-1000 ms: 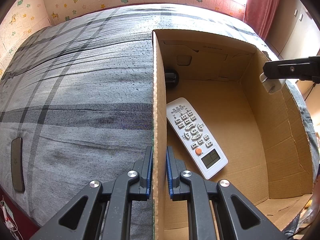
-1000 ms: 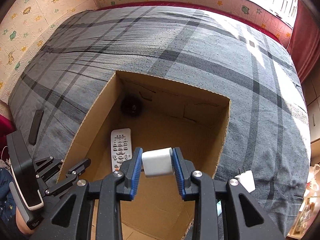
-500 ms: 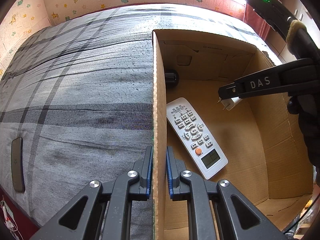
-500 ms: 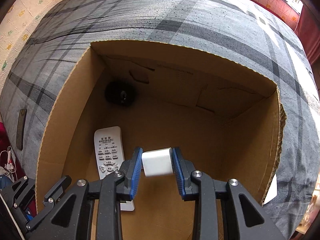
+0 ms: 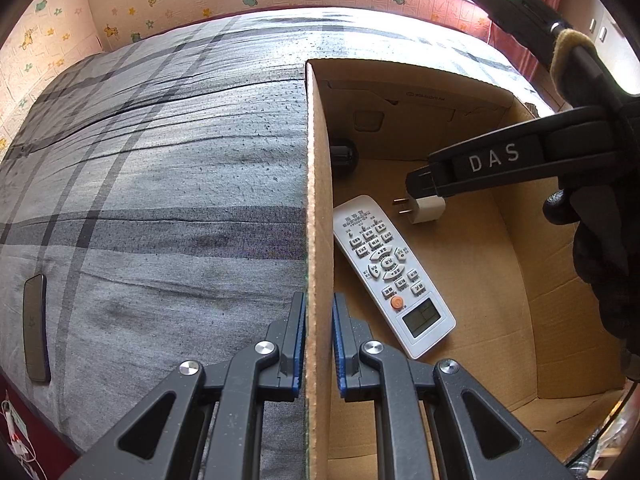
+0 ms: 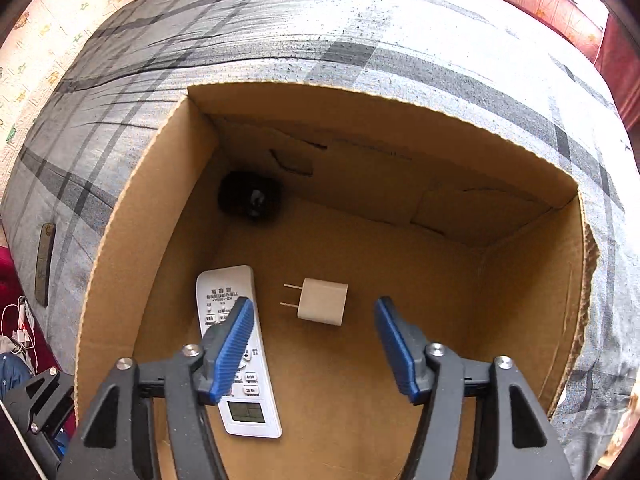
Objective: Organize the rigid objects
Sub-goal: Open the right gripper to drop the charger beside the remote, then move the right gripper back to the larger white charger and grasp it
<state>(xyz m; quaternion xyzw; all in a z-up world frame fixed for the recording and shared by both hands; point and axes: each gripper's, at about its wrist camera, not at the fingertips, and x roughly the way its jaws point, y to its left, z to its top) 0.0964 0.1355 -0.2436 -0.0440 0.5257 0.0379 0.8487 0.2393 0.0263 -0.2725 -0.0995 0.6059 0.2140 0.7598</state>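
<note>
Your right gripper (image 6: 314, 354) is opening – its blue pads stand spread, clear of the white charger plug (image 6: 322, 301), which lies on the floor of the cardboard box (image 6: 132, 216). Your left gripper (image 5: 319, 340) stays pinched on the box's side wall. Only the right wrist view shows the gap between pads and plug. The plug's prongs point toward the white remote (image 6: 236, 344) – whose long axis runs toward the box's far wall.
</note>
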